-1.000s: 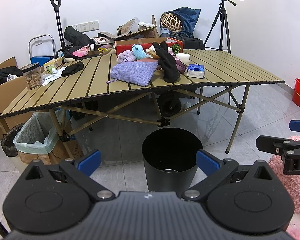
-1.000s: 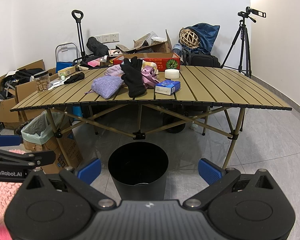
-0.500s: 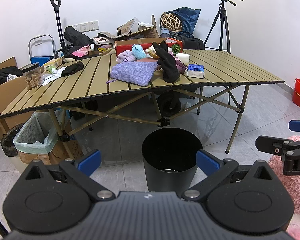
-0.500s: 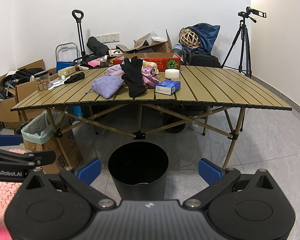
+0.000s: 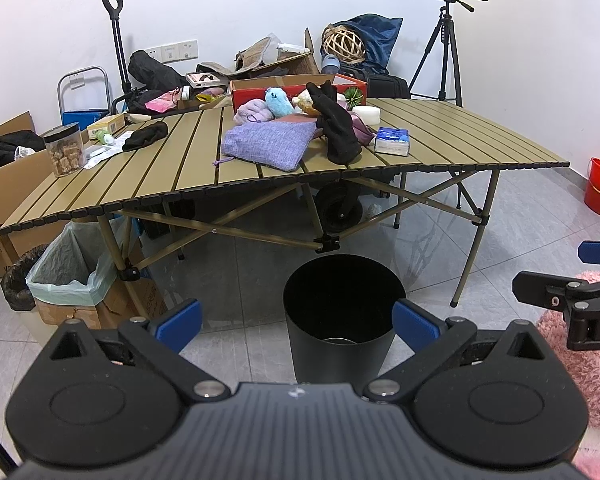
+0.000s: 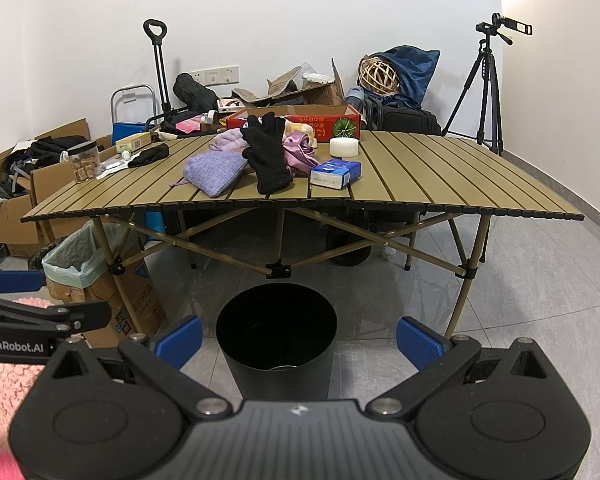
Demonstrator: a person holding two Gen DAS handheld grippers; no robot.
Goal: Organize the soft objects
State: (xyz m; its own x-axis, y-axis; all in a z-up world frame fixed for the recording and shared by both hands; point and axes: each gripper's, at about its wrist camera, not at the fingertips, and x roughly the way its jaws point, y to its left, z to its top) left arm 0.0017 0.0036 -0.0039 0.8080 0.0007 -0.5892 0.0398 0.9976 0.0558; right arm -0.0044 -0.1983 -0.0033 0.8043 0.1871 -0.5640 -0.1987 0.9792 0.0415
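Both tools, left tool [image 5: 296, 322] and right tool [image 6: 298, 340], gape wide, empty (black bin [image 6: 276, 332] between their fingers)

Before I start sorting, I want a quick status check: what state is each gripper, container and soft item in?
left gripper: open, holding nothing
right gripper: open, holding nothing
black bin: upright on the floor, open top
purple pouch: lying flat on the table
black glove: draped over the pile
jar: upright, lid on
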